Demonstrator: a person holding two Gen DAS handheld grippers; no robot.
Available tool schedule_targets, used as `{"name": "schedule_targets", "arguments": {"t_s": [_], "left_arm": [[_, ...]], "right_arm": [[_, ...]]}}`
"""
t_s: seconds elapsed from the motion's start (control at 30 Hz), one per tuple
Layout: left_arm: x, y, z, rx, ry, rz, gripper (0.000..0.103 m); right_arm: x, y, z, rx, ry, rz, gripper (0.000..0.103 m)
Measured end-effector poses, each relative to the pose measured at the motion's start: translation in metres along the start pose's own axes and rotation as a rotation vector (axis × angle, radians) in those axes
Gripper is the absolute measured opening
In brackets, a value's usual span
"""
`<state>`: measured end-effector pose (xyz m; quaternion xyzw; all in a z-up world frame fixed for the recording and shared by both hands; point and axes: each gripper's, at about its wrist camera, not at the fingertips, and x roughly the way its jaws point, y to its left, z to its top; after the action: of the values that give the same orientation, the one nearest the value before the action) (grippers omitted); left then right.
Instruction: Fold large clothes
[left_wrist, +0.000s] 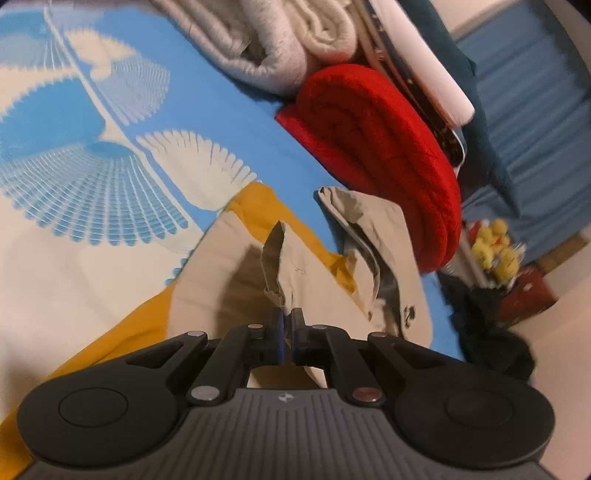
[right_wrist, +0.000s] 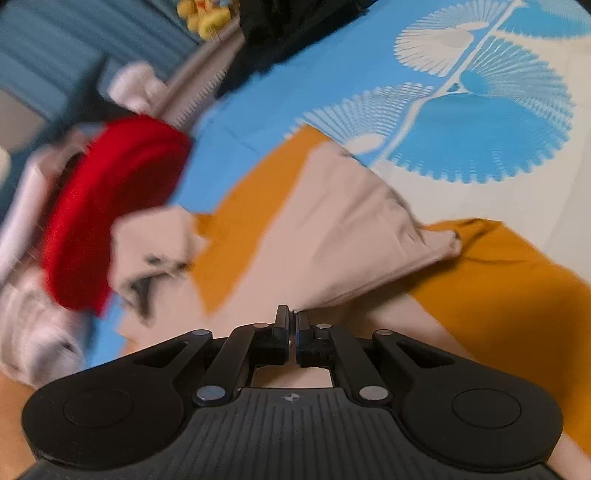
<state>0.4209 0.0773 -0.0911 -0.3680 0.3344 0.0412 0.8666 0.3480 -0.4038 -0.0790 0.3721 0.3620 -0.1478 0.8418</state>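
Note:
A beige garment (left_wrist: 236, 273) lies on a mustard-yellow garment (left_wrist: 122, 332) on the bed. My left gripper (left_wrist: 287, 314) is shut on a raised fold of the beige garment, which stands up as a peak in front of the fingers. In the right wrist view the beige garment (right_wrist: 332, 229) stretches over the yellow garment (right_wrist: 498, 280). My right gripper (right_wrist: 293, 315) is shut on the beige garment's edge. This view is blurred by motion.
A blue and white patterned bedsheet (left_wrist: 92, 147) covers the bed. A folded red cloth (left_wrist: 384, 155) and folded grey-white blankets (left_wrist: 280, 40) lie at the bed's far side. Dark clothes (left_wrist: 491, 332) and yellow toys (left_wrist: 495, 247) sit beyond the edge.

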Motion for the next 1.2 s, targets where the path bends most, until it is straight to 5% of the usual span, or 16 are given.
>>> {"name": "schedule_targets", "arguments": {"t_s": [0.13, 0.23, 0.3, 0.4, 0.53, 0.63, 0.73, 0.87, 1.0, 1.2], "left_arm": [[0.006, -0.003, -0.011, 0.065, 0.072, 0.156, 0.008], [-0.003, -0.017, -0.009, 0.207, -0.016, 0.247, 0.009], [-0.014, -0.038, -0.011, 0.333, -0.099, 0.233, 0.022], [-0.017, -0.055, -0.017, 0.426, -0.107, 0.154, 0.026], [0.022, -0.033, -0.026, 0.341, 0.109, 0.176, 0.026], [0.047, -0.014, -0.032, 0.280, 0.257, 0.270, 0.026], [0.037, -0.028, -0.028, 0.326, 0.217, 0.251, 0.032], [0.032, -0.040, -0.029, 0.377, 0.171, 0.239, 0.050], [0.030, -0.038, -0.026, 0.334, 0.201, 0.262, 0.050], [0.005, -0.064, -0.023, 0.440, 0.070, 0.186, 0.049]], "right_arm": [[0.006, 0.005, -0.012, -0.070, 0.050, -0.124, 0.005], [-0.002, 0.010, -0.017, -0.096, 0.024, -0.165, 0.014], [-0.011, 0.019, -0.019, -0.133, -0.025, -0.193, 0.026], [-0.020, 0.029, -0.022, -0.227, -0.112, -0.240, 0.026], [-0.020, 0.025, -0.011, -0.206, -0.157, -0.135, 0.026], [0.000, 0.016, -0.005, -0.181, -0.053, -0.123, 0.029], [0.013, 0.005, -0.005, -0.127, 0.038, -0.180, 0.030], [0.002, 0.013, -0.001, -0.132, 0.005, -0.177, 0.030], [-0.022, 0.021, 0.005, -0.161, -0.067, -0.154, 0.030], [-0.051, 0.025, 0.015, -0.276, -0.169, -0.181, 0.030]]}}
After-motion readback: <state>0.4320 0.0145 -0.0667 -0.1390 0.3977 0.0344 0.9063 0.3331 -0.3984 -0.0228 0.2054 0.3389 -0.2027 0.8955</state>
